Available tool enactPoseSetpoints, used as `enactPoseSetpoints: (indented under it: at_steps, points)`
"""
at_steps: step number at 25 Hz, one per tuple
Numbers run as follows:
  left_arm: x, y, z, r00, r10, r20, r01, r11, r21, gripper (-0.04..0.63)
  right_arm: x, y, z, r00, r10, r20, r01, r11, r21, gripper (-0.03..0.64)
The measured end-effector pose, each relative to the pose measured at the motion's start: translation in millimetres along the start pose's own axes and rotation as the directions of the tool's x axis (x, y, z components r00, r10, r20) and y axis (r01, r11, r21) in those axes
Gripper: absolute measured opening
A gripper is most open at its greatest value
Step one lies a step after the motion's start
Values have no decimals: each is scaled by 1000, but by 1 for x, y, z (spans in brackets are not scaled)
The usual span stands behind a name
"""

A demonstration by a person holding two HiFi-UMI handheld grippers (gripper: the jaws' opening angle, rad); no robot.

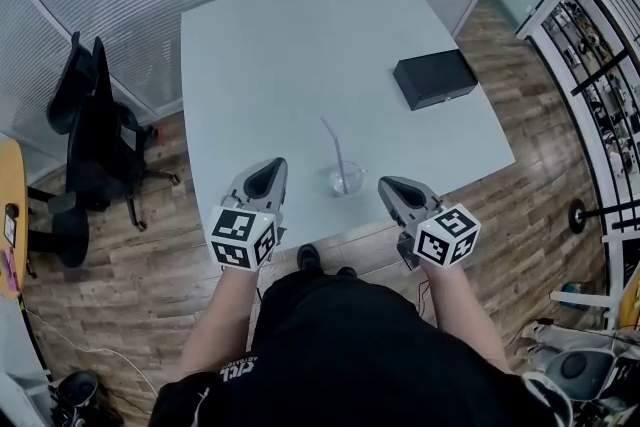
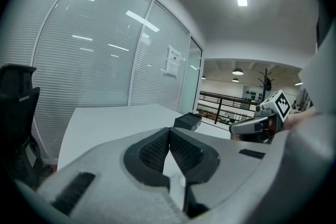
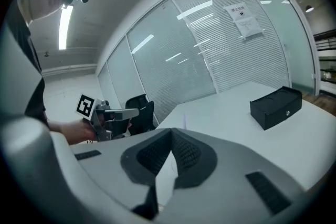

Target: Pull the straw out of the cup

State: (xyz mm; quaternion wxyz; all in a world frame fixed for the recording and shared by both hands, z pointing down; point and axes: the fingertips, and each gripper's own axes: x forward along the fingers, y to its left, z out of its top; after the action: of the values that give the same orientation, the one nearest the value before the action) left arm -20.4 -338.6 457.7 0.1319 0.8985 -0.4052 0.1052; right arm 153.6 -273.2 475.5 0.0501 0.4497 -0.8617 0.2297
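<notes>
The clear cup [image 1: 345, 180] stood near the front edge of the worktop [image 1: 270, 65], between the two pairs of fingers and just ahead of their tips, apart from both. The straw [image 1: 335, 147] leaned out of it, slanting up and away toward the left side. The left gripper [image 1: 271, 165] had its fingers [image 2: 152, 152] closed tip to tip on nothing, and the right gripper [image 1: 391, 184] was the same, closed and empty. A black box [image 1: 434, 78] lay well beyond the right fingers. The straw looked thin, light, smooth and easily crushed, so a gentle pinch on its bare upper length seemed best. The cup looked light and likely to tip or slide, so the other fingers would probably need to steady its wall
</notes>
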Motion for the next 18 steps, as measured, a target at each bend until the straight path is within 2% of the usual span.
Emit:
enactPoseSetpoints:
  at_steps: [7,12,18]
  points:
    - [19,4,-8,994,-108,-27,108,994,8,11,33,5,9,999,-30,-20,29,999,-45,6]
    - [34,-7,-23,982,-178,-66,177,984,-14,11,46,3,-1,996,-27,-80,22,997,-73,8]
    - [54,-11,-37,978,-186,-92,183,982,-48,11,64,-12,-22,987,13,-160,-26,996,-84,60]
